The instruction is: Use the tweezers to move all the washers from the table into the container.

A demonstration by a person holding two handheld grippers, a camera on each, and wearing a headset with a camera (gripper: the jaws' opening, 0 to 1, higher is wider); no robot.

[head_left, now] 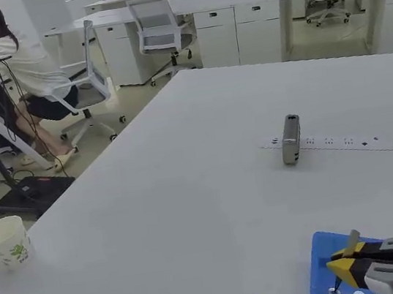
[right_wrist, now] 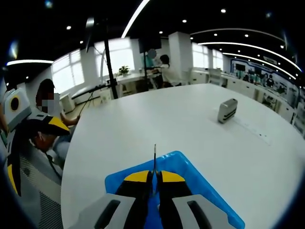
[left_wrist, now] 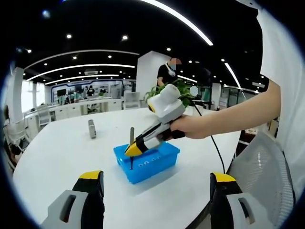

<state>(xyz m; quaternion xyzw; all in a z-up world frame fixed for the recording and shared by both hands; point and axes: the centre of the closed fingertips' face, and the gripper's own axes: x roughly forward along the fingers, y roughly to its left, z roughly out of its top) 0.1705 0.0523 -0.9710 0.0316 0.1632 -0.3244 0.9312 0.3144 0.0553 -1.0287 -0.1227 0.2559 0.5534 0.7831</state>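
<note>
One pair shut, one pair wide
My right gripper (right_wrist: 154,177) is clamped on the tweezers (right_wrist: 154,160) — their tips point down into the blue container (right_wrist: 190,174) on the white table (right_wrist: 143,129). My left gripper (left_wrist: 157,177) hangs near it, jaws spread wide with nothing between them (washers too small to make out).

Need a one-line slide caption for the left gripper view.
Right gripper holds tweezers at the blue container on the white table; left gripper open.

2 are counted: left tongs (left_wrist: 156,176), right tongs (right_wrist: 154,176). 1 tweezers (right_wrist: 154,160) is clamped in the right tongs, 1 container (right_wrist: 202,188) is seen beneath them, and 1 paper cup (head_left: 6,242) well to their left.
</note>
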